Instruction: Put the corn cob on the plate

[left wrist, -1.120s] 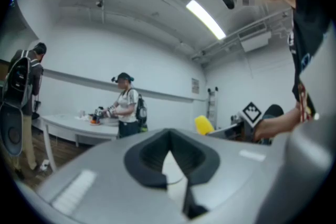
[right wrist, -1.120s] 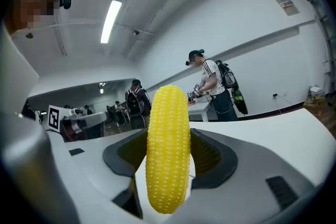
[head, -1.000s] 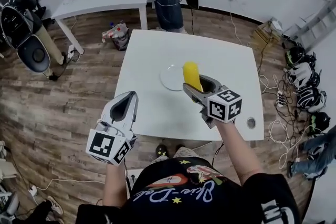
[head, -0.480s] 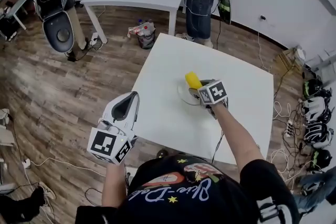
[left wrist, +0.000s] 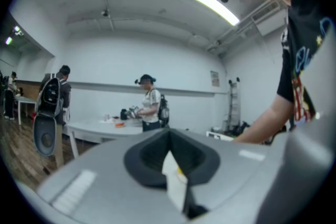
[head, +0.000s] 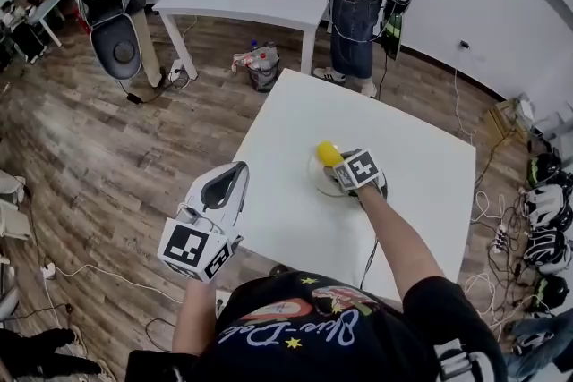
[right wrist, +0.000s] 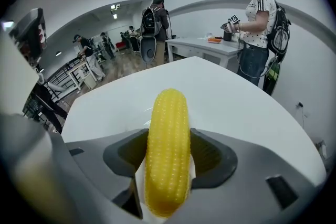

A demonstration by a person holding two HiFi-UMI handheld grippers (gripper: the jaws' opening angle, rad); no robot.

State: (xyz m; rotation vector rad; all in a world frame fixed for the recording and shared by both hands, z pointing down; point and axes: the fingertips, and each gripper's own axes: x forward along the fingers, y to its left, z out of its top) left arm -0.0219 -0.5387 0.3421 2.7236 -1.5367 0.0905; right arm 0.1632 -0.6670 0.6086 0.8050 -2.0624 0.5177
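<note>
Head view: our right gripper (head: 333, 167) has dropped over the clear round plate (head: 314, 178), clamped on the yellow corn cob (head: 328, 153), so release looks close. Our left gripper (head: 235, 173) idles clenched, empty.

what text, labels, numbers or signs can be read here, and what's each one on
Nothing reads clearly enough to quote.
Black shirt: blue cursive lettering, too foreshortened to read.
Wall notice: too small and blurred.
Cubes on the left gripper and right gripper: square black-and-white markers, no letters.
Corn cob: no print.
</note>
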